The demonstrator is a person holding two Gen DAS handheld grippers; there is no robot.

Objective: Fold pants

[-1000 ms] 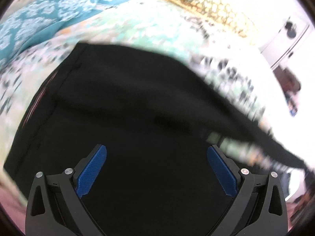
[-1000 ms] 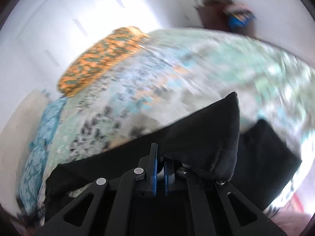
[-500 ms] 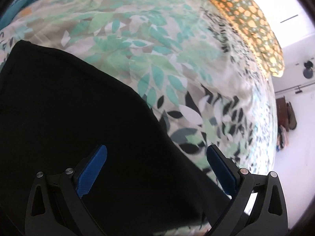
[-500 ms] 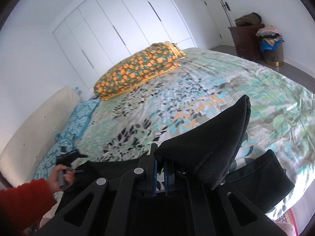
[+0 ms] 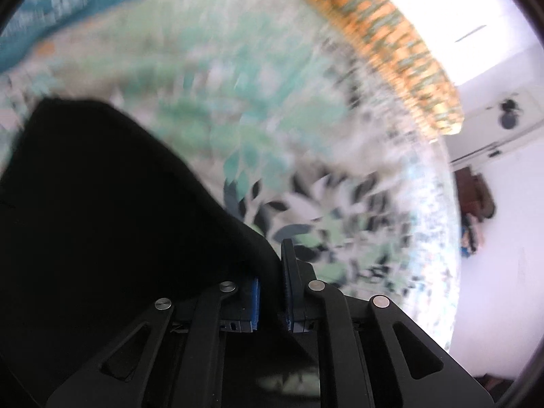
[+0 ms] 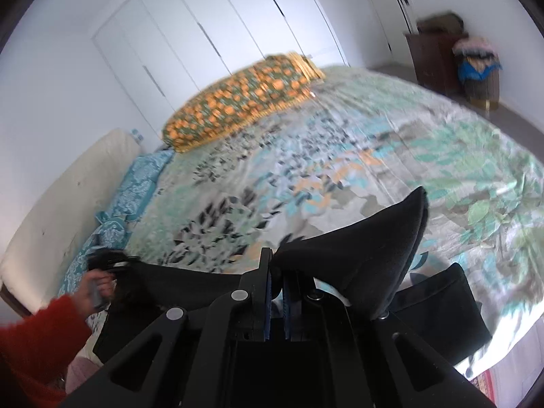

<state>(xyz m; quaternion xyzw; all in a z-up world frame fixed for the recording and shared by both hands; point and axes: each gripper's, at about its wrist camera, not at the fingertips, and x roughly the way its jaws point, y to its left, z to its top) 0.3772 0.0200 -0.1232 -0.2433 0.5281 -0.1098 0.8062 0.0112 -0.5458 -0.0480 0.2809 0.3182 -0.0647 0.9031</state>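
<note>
The left gripper [image 5: 272,292], low in its frame, has just closed on black cloth, and the right gripper [image 6: 277,292] is clamped too.

Black pants [image 6: 370,251]; bedspread [image 6: 459,156] with green, teal, black leaves; orange-flowered green pillow [image 6: 238,102]; teal patterned pillow [image 6: 139,183]; red sleeve [image 6: 34,343].

Matt black cloth pants [image 5: 112,224], smooth printed cotton bedspread [image 6: 357,156], matt black plastic tool [image 6: 277,292], glossy white wardrobe doors [image 6: 210,34]

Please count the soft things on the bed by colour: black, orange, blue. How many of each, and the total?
Black pants: 1
Orange pillow: 1
Blue pillows: 2
Total: 4
</note>
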